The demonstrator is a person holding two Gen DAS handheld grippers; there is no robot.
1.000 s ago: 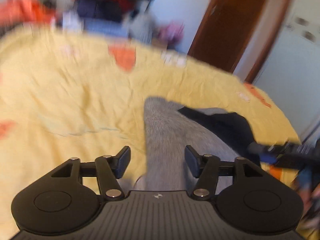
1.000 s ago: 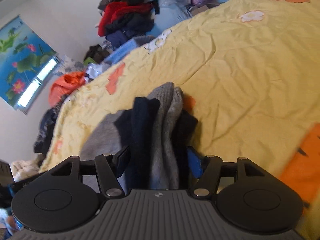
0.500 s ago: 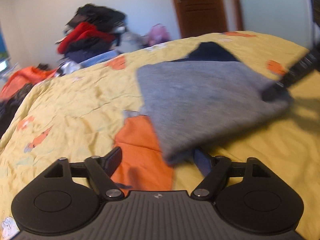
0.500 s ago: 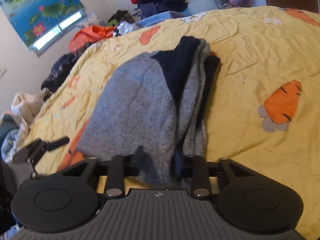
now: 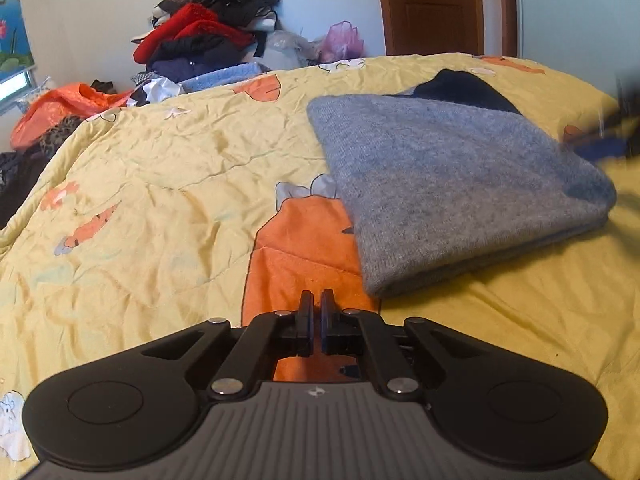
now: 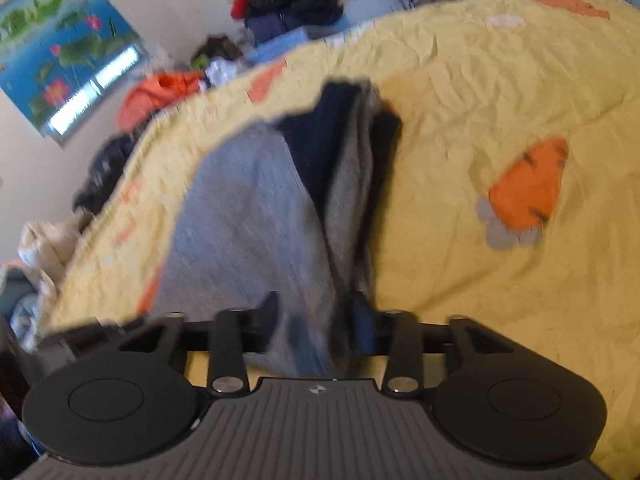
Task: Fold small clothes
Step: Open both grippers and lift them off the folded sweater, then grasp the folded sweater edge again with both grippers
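Observation:
A grey knit garment with navy parts (image 5: 452, 184) lies folded on the yellow bedspread (image 5: 160, 184). My left gripper (image 5: 316, 320) is shut and empty, low over an orange carrot print, just left of the garment's near corner. In the blurred right wrist view the same garment (image 6: 256, 232) reaches between my right gripper's (image 6: 316, 320) fingers, which stand partly apart around its near edge; whether they pinch the cloth is unclear. The right gripper shows as a dark blur at the right edge of the left wrist view (image 5: 612, 136).
A heap of red, black and blue clothes (image 5: 208, 36) sits behind the bed by the wall. An orange bag (image 5: 64, 104) and dark clothes lie at the bed's left side. A brown door (image 5: 432, 8) stands at the back right. A lotus picture (image 6: 60, 64) covers the window.
My left gripper has let go of the grey garment, drawn back to its left and shut empty. The garment now lies flat and folded. The right gripper's fingers have spread a little.

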